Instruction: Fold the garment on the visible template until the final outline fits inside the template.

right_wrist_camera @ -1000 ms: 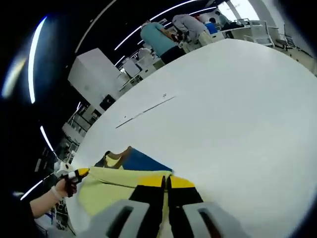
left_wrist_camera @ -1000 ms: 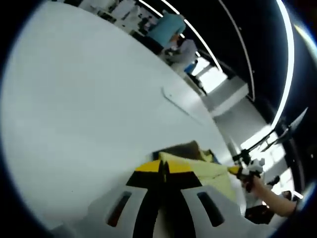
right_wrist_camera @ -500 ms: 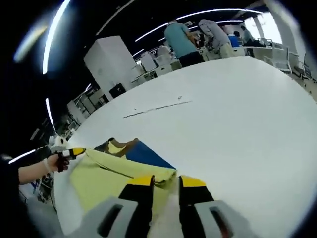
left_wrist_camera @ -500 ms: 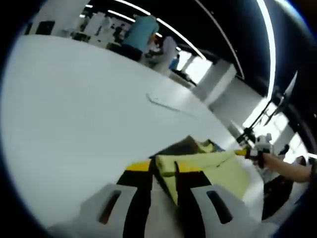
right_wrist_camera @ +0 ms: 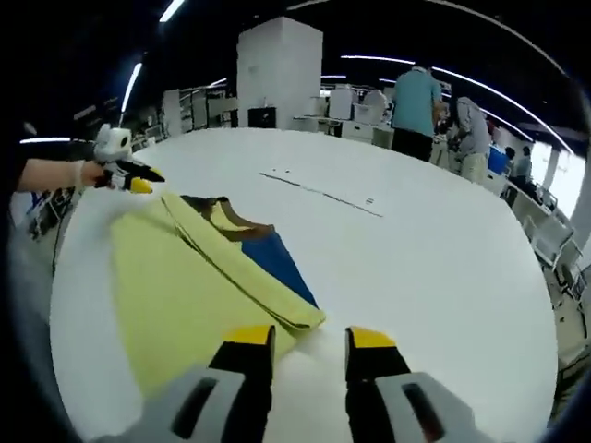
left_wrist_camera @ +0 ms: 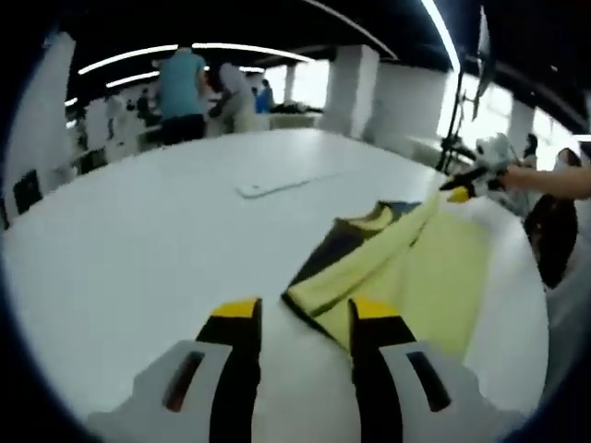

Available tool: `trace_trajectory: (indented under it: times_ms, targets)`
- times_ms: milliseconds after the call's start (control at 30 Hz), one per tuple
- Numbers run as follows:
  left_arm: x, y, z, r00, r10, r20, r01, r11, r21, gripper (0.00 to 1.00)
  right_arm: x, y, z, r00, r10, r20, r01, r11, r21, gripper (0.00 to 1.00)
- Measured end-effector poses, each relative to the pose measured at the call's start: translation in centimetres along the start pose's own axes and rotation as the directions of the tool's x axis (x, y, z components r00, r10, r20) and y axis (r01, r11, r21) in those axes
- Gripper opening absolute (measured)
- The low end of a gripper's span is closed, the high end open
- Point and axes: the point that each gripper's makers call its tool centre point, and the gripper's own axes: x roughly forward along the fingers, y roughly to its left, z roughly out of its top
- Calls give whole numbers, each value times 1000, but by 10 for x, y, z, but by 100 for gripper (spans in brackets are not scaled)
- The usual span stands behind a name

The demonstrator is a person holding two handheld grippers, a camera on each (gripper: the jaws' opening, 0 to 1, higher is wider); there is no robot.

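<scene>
The yellow garment (left_wrist_camera: 420, 277) lies spread on the big white table (left_wrist_camera: 138, 240), one strip of it folded over so its edge runs diagonally across a dark blue patch near the collar (right_wrist_camera: 242, 220). Seen from the left gripper view, the left gripper (left_wrist_camera: 300, 318) hangs just short of the garment's near corner with its yellow-tipped jaws standing well apart and nothing between them; the folded corner sits just beyond the gap, leaning toward the right-hand jaw. The right gripper view (right_wrist_camera: 305, 339) tells much the same: the right gripper has its jaws spread wide and empty, with the garment's (right_wrist_camera: 175, 277) folded corner lying just ahead of the left-hand jaw. The right gripper also shows at the garment's far edge in the left gripper view, held in a hand (left_wrist_camera: 517, 175). Beyond the garment a thin pale strip (right_wrist_camera: 319, 192) lies on the table, and past the table's far edge people (right_wrist_camera: 416, 101) are standing.
</scene>
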Motion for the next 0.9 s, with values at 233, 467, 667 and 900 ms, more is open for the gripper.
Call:
trace_trajectory:
  times_ms: [233,467,667,900]
  targets:
    - [3,0,-1,996,44,-79,-20,957,290,29,8,1,-2,999,1,-48,-7,992,-129,24]
    - [13,-2,-3,989,55,-139,15,888,459,25,12,-1,-3,998,-2,-63,-10,983,-184,23]
    - [20,-5,-5,986,60,-158,32,852,522,23,13,-3,-5,996,-38,-80,7,932,-361,22]
    - [25,-5,-8,982,70,-178,45,821,569,21,15,-4,0,995,-79,-67,33,855,-518,19]
